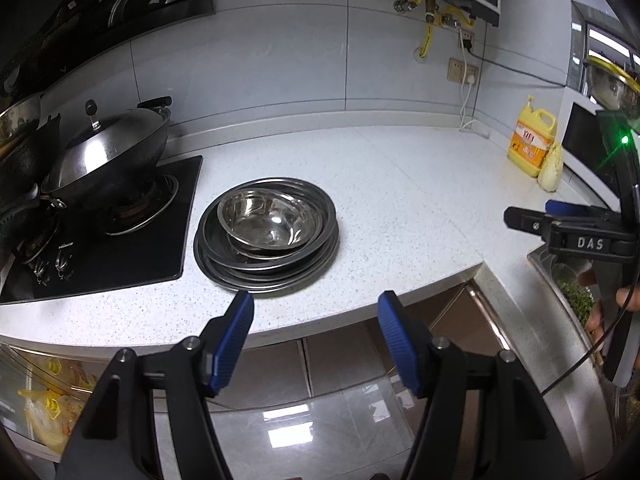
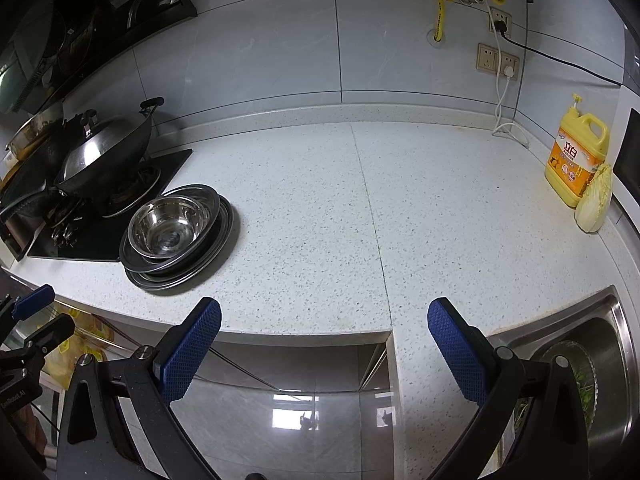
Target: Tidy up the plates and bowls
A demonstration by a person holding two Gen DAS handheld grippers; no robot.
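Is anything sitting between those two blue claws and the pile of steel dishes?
Nothing visible does. Only bare speckled countertop lies between the left gripper, the right gripper and the steel bowl nested on the stacked plates.

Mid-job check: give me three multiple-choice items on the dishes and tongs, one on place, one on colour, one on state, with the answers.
1. Where does the stack of plates stand?
A. in the sink
B. on the counter beside the stove
C. on the stove

2. What colour are the pads on the left tongs?
A. blue
B. red
C. green

3. How are the right tongs?
A. shut on a plate
B. shut on nothing
C. open, holding nothing

Answers: 1 B, the stack sits on the counter just right of the stove, with a bowl on top. 2 A, both pads are blue. 3 C, the jaws stand apart with only counter and floor between them.
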